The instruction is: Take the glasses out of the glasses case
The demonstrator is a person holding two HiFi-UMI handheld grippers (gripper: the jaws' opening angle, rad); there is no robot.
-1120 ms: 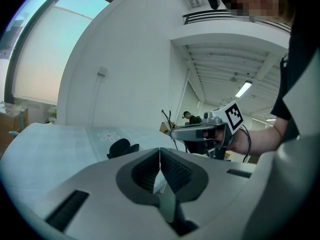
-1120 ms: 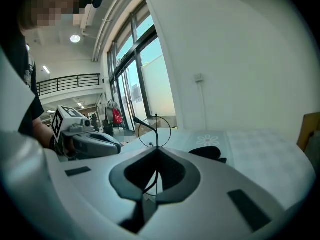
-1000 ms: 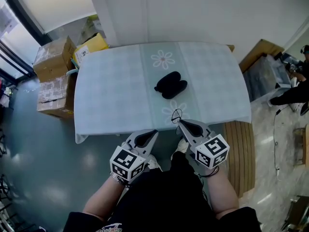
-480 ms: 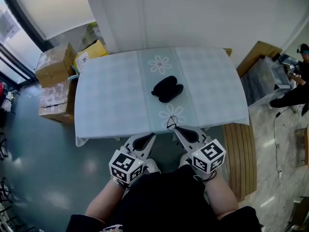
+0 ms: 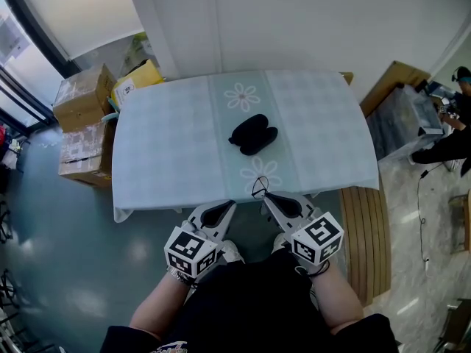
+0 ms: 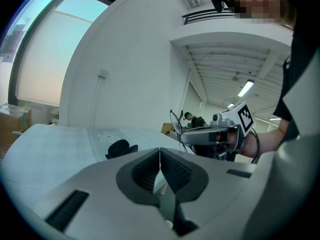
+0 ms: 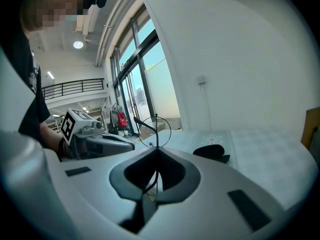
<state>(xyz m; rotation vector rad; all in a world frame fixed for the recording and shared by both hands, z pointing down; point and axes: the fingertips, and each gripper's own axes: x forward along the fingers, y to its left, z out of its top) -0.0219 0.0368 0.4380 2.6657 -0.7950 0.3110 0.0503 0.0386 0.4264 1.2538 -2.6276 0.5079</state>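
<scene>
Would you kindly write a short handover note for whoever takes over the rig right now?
Left gripper: shut, empty, held off the near edge of the table.
Right gripper: shut on the glasses, one lens sticking out past its tips.
Case: lies open mid-table, nothing touching it.
Done: glasses are out of the case.
Left: probably just setting the glasses down.

Only one round rim and a temple of the glasses point(image 7: 156, 131) rise past the right tool point(image 7: 157, 150); the rest sits hidden behind its closed jaws. In the head view, the black glasses case point(image 5: 252, 133) on the tabletop point(image 5: 169, 145) is too small to show its inside. A person point(image 5: 450, 137) at far right is cut off by the edge.
</scene>
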